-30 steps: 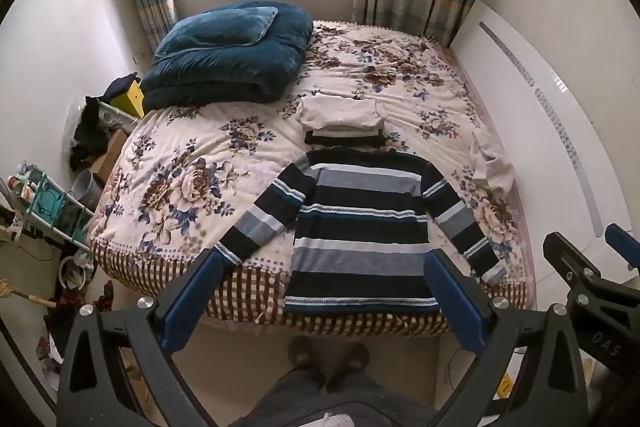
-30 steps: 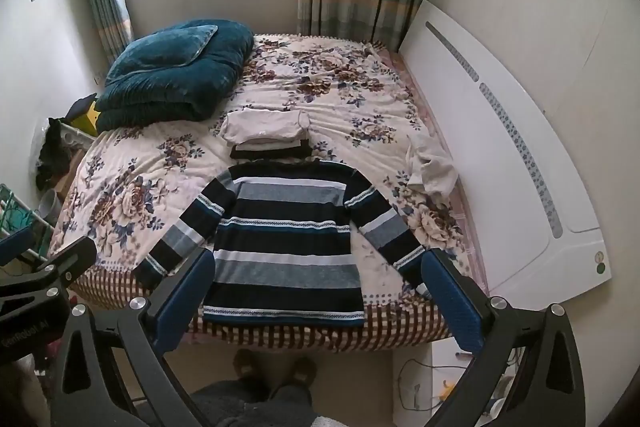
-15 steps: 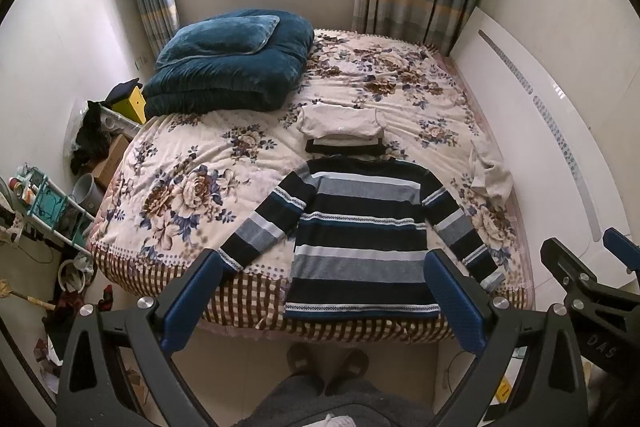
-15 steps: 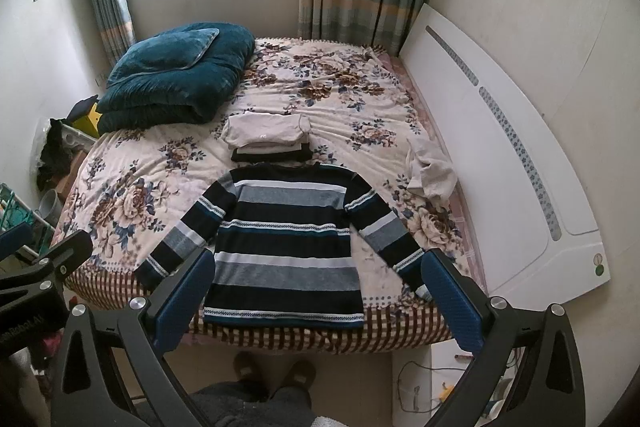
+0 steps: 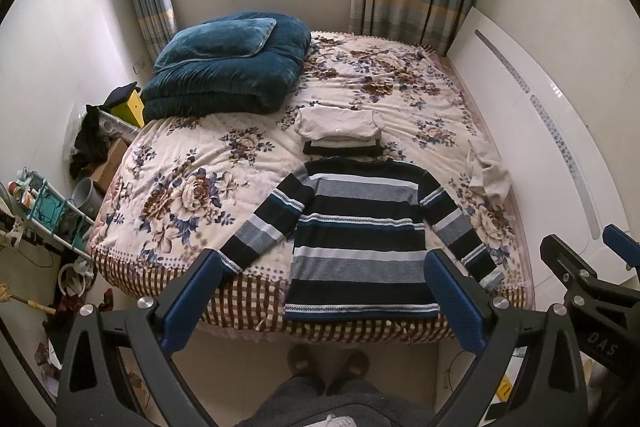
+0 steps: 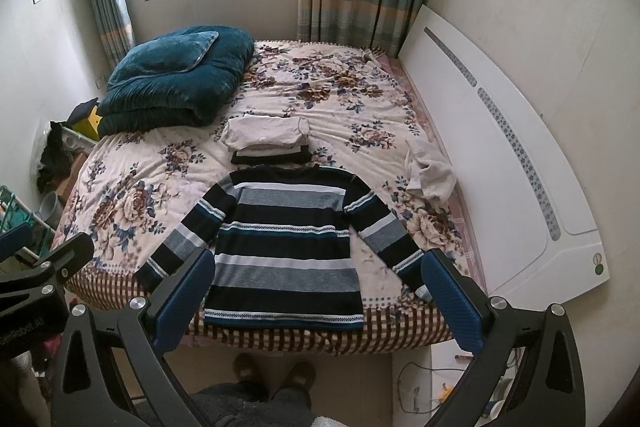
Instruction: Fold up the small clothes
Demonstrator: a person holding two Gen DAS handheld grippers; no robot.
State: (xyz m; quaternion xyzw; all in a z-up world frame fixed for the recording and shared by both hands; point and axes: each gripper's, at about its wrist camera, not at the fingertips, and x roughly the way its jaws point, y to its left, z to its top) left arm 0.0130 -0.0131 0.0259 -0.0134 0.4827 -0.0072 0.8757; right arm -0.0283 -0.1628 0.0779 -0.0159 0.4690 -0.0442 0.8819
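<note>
**Striped sweater laid flat, both my tongs wide and empty**

I hold my left gripper [image 5: 324, 301] and right gripper [image 6: 316, 301] high above the floor at the foot of the bed [image 5: 188, 163], jaws spread wide, gripping nothing. The striped sweater [image 5: 362, 231] lies flat on the bed's near edge, sleeves angled outward. Just beyond its collar sits a stack of folded clothes [image 5: 340, 131]. A crumpled pale garment [image 5: 488, 175] lies by the bed's right side.

Left tool [image 5: 322, 301] jaws spread wide, empty, held level, right tool [image 6: 316, 301] likewise wide and empty, side by side, person's feet [image 5: 326, 367] below
</note>
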